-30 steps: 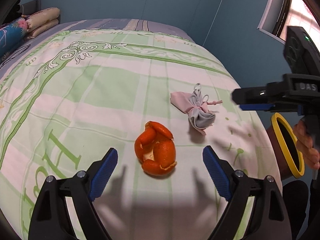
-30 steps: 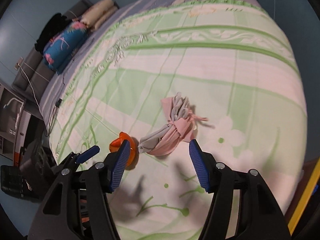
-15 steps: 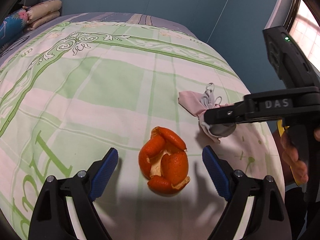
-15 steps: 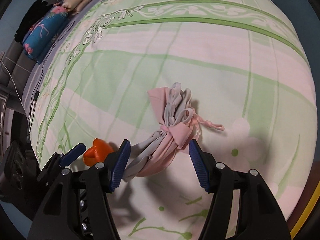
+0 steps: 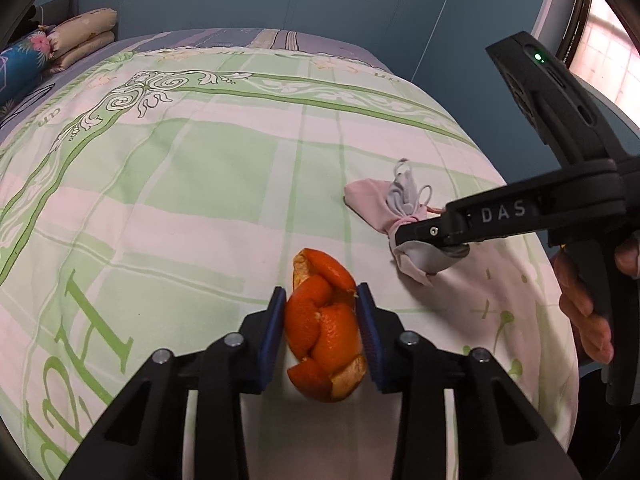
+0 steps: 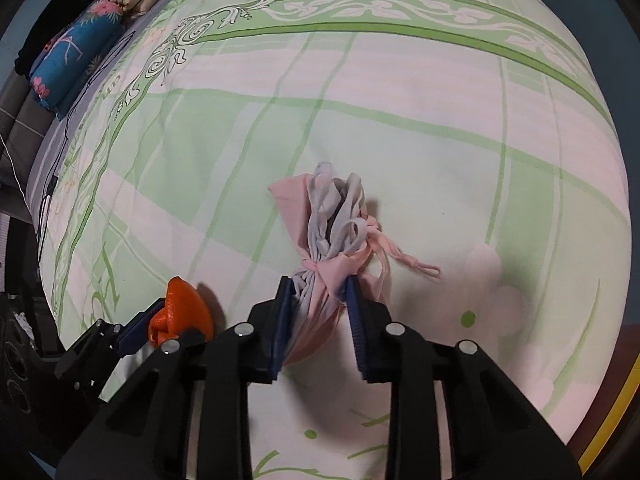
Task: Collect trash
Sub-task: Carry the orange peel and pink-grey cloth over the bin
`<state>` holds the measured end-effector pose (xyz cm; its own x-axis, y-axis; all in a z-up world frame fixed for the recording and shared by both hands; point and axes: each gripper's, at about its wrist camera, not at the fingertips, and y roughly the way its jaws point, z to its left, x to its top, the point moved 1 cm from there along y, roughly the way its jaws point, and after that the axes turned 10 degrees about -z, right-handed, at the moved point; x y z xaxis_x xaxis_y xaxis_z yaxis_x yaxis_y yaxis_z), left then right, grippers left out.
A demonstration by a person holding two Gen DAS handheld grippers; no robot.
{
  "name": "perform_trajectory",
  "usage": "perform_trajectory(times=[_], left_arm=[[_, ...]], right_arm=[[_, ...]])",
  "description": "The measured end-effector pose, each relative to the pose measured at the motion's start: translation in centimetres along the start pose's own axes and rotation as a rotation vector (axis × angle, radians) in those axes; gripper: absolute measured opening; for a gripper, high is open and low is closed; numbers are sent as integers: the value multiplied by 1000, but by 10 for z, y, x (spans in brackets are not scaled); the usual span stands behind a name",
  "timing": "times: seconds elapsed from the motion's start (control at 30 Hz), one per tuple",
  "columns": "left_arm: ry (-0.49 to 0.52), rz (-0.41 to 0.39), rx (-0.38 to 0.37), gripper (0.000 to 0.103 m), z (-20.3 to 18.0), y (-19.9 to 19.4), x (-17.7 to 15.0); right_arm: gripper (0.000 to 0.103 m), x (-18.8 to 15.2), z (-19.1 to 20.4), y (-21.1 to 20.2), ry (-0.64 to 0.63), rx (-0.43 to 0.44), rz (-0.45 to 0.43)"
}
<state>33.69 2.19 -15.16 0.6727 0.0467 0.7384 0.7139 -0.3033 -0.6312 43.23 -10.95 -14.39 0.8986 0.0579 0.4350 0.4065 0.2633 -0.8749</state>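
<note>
Newly pinched: curled orange peel (image 5: 324, 332), knotted pink-grey masks (image 6: 332, 240).

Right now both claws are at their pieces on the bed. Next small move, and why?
Probably finish both squeezes, then lift straight up. The left claw is closing with its blue pads against the orange peel; the right claw is closing around the tied pink-and-grey cloth bundle. Both pieces seem to lie on the bedspread, with no bin in view.

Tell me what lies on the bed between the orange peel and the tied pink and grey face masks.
Nothing: in the left wrist view only bare green-checked bedsheet separates the curled orange peel from the knotted pink and grey face masks.
</note>
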Motion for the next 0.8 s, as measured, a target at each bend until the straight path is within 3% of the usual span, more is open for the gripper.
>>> perform_trajectory(times=[0.37, 0.8], left_arm=[[17, -49, -21, 31, -12, -36, 11], [54, -104, -55, 31, -65, -78, 27]], right_arm=[[18, -2, -13, -37, 37, 68, -52], [18, -33, -49, -139, 53, 102, -201]])
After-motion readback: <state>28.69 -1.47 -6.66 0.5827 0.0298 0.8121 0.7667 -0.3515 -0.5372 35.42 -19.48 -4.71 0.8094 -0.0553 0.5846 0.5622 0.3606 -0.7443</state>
